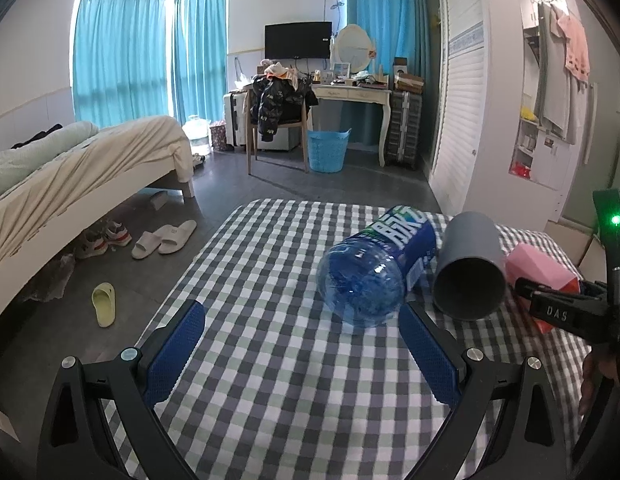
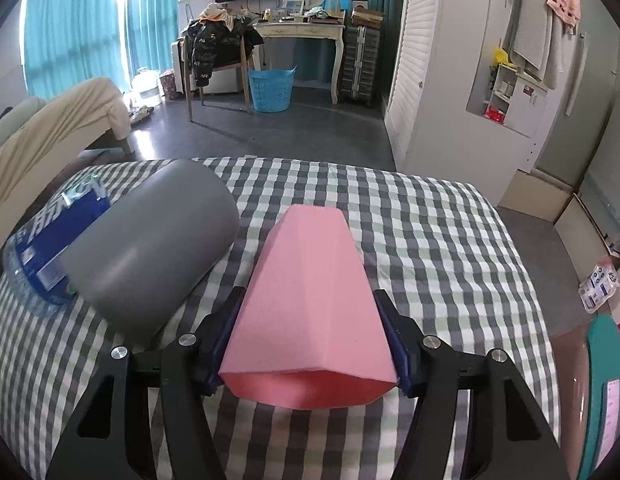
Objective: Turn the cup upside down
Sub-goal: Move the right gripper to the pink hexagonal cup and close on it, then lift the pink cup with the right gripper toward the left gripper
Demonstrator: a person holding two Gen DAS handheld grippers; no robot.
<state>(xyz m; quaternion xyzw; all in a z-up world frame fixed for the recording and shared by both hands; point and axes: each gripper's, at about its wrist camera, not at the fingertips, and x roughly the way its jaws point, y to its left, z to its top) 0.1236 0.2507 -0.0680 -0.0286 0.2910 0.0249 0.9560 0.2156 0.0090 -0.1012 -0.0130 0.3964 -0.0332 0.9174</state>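
Pink cup (image 2: pixel 310 300): on its side, clamped between right gripper (image 2: pixel 310 344) fingers, mouth toward camera; left gripper (image 1: pixel 302 344) spread, idle; advise lifting clear, then rotating wrist steadily, grip firm

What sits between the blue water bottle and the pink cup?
A grey plastic tube lying on its side, between blue bottle and pink paper cup; both views show it.
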